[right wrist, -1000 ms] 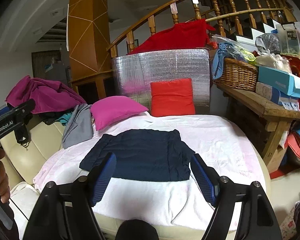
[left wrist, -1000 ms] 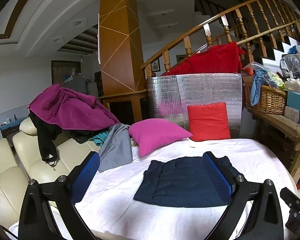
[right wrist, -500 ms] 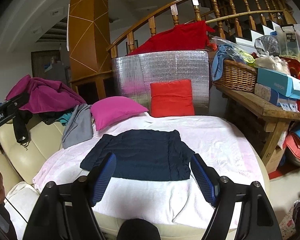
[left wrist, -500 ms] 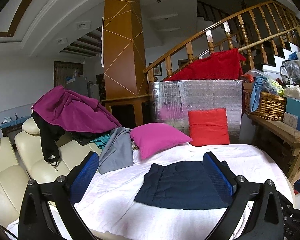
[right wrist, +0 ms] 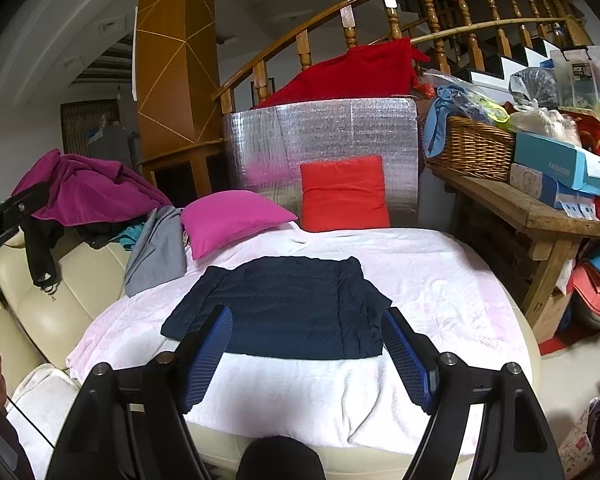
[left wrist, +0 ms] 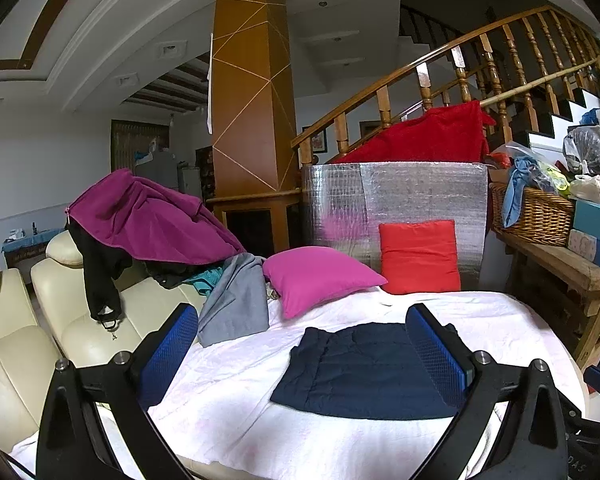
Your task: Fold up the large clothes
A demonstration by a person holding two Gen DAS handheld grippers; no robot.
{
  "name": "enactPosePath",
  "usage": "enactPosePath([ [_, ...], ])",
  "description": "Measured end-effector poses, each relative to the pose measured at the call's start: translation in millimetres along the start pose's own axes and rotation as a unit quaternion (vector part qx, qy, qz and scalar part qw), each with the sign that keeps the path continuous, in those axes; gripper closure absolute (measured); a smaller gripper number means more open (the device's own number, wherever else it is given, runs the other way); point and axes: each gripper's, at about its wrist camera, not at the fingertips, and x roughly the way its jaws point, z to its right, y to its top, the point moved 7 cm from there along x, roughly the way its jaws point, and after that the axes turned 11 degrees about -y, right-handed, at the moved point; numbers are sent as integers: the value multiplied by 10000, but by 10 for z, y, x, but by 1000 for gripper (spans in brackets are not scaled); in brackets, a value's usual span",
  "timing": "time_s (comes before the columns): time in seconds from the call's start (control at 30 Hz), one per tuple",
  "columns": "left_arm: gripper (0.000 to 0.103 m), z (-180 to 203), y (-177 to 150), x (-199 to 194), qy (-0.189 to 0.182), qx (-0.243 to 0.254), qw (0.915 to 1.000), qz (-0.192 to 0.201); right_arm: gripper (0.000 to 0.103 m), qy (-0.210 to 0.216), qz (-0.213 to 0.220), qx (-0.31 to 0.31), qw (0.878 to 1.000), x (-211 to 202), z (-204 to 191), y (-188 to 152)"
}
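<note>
Folded navy garment on the white sheet, both your tongs hanging released before it

Largest first – the white sheet (right wrist: 440, 280) spreads over the cream sofa (left wrist: 16, 364), and the navy garment (right wrist: 288, 304) lies flat at its middle, in front of the pink cushion (right wrist: 232, 216) and red cushion (right wrist: 342, 192). Your left tongs (left wrist: 300, 344) gape wide, pads clear of the cloth – your right tongs (right wrist: 306, 354) likewise, gripping nothing
</note>
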Motion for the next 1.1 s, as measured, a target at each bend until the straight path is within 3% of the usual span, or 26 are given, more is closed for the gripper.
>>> enactPosePath([
  [1.1, 0, -1, -28, 30, 31, 14, 10000, -65, 23, -19, -52, 61, 10000, 6, -31, -37],
])
